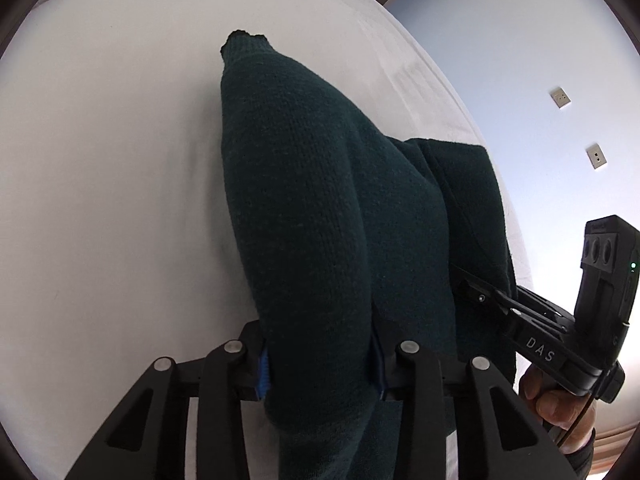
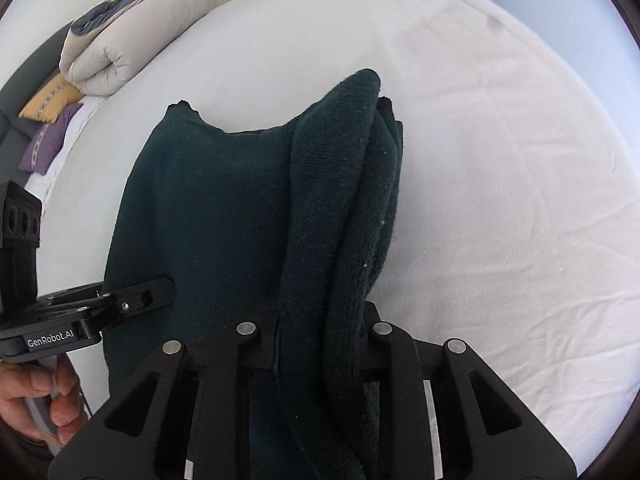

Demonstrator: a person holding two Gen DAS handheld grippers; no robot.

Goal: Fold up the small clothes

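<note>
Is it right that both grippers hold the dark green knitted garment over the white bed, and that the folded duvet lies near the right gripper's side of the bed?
Not quite. Both grippers do hold the dark green garment over the white bed, but the folded duvet lies at the far left in the right wrist view, beyond the left gripper, not on the right gripper's side.

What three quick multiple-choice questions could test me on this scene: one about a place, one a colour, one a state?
1. Where does the sweater lie?
A. on a white bed
B. in a basket
C. on a chair

2. What colour is it?
A. red
B. dark green
C. yellow

3. What are the left gripper and right gripper doing?
A. both open, apart from it
B. both clamped on it
C. one lying on the floor

Answers: 1 A, the white bed spreads all around it; 2 B, the knit is dark green; 3 B, fabric fills both pairs of fingers.
</note>
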